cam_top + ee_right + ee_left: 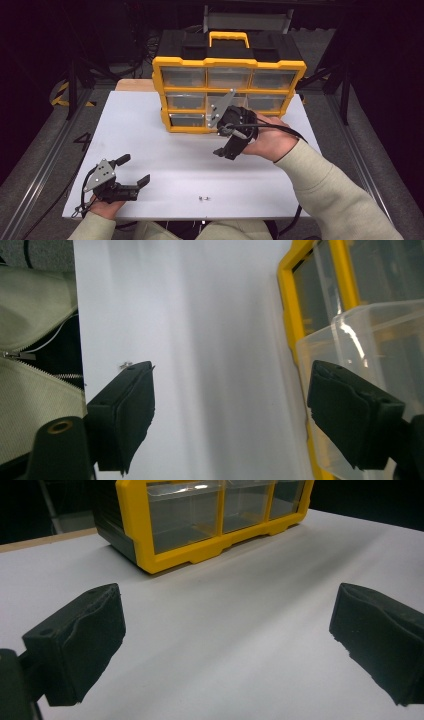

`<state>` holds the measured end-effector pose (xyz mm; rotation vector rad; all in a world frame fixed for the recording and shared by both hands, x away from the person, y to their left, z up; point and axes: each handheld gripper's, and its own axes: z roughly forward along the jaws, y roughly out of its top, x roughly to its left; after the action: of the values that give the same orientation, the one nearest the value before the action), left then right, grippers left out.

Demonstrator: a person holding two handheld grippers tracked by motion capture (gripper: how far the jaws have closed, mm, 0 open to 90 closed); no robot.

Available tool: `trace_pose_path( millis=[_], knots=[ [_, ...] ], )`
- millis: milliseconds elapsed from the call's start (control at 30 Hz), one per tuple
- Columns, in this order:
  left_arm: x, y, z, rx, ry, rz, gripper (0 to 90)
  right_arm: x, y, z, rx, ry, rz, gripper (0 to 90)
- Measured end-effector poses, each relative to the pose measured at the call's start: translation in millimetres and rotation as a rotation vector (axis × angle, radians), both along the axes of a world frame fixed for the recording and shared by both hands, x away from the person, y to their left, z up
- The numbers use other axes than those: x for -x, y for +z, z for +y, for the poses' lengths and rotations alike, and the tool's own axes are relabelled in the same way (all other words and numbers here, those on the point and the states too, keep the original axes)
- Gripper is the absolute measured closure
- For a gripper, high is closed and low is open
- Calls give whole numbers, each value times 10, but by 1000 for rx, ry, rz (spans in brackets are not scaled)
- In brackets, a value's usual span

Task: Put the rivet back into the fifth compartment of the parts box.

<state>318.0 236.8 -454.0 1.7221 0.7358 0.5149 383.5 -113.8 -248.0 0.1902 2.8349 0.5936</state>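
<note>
1. The left gripper [134, 170] rests low on the white table [165, 165] near its front left corner, with the jaws wide apart and nothing between them.
2. A small metal screw [203, 198] lies on the table near the front edge, between the two grippers.
3. The right gripper [226, 151] is in front of the yellow organizer [230, 62], jaws apart, one jaw beside a pulled-out clear drawer [370, 335].

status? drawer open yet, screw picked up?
Done: a clear drawer juts out of the yellow organizer. In hand: nothing; right hand-held gripper is open beside that drawer, left hand-held gripper open over the table. Left: small screw lies untouched near the front edge.
</note>
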Motion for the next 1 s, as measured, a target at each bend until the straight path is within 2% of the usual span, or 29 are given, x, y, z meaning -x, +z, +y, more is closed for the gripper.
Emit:
trace_pose_path(
  millis=[233, 400, 433, 467, 600, 1000],
  knots=[
    [2, 0, 1, 3, 0, -2, 24, 65, -207, -5, 17, 6, 4, 197],
    [2, 1, 0, 1, 0, -1, 24, 120, -434, 16, 29, 13, 16, 199],
    [5, -2, -8, 2, 2, -3, 24, 143, -517, 29, 32, 15, 22, 200],
    [5, -2, -8, 2, 2, -3, 24, 143, -517, 29, 32, 15, 22, 200],
    [10, -1, -12, -4, 1, -5, 24, 155, -677, 47, 57, 27, 4, 202],
    [18, 2, -9, -12, 4, -4, 24, 254, -1098, 126, 71, 48, 53, 208]
  ],
)
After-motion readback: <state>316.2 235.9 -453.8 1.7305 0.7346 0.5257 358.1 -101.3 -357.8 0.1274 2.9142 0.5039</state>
